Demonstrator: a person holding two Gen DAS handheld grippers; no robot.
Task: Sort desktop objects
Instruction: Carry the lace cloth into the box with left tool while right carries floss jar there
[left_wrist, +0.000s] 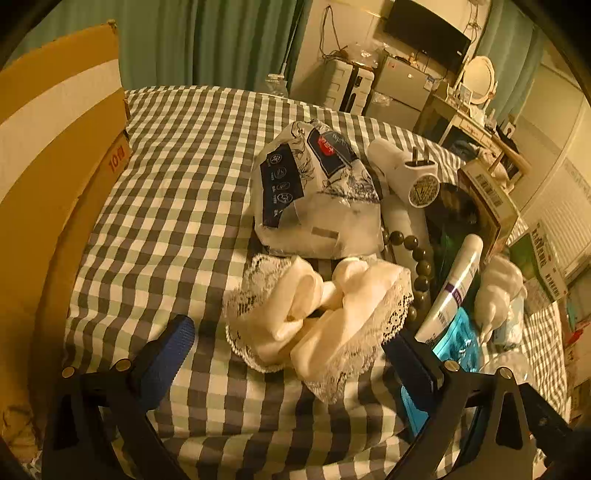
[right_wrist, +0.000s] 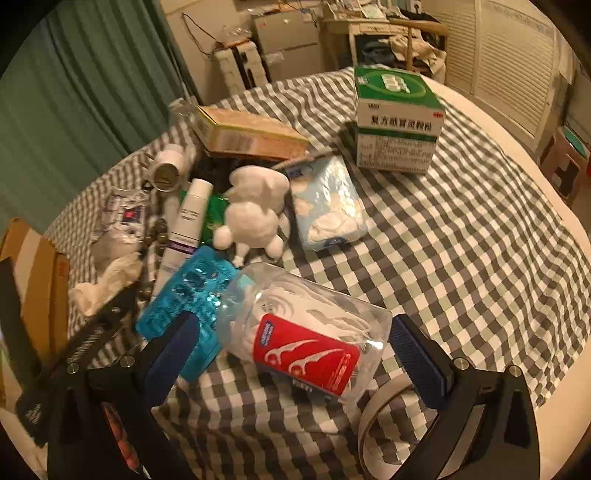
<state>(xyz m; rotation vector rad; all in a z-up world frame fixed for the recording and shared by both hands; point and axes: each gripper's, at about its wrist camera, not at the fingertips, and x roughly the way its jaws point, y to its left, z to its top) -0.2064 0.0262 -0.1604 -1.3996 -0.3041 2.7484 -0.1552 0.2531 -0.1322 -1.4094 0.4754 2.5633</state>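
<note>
Both claws open, nothing held; items lie on the grey-and-white checked bedcover (left_wrist: 177, 177).

My left claw (left_wrist: 295, 350) straddles the cream lace-trimmed cloth (left_wrist: 317, 314): soft, light, so I would pinch a thick fold. My right claw (right_wrist: 295, 343) flanks the clear plastic floss-pick jar (right_wrist: 306, 332): light, slippery, so I would grip across its body.

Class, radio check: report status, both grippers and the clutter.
Left gripper open over lace cloth. Right gripper open around floss jar. Nothing held.
</note>
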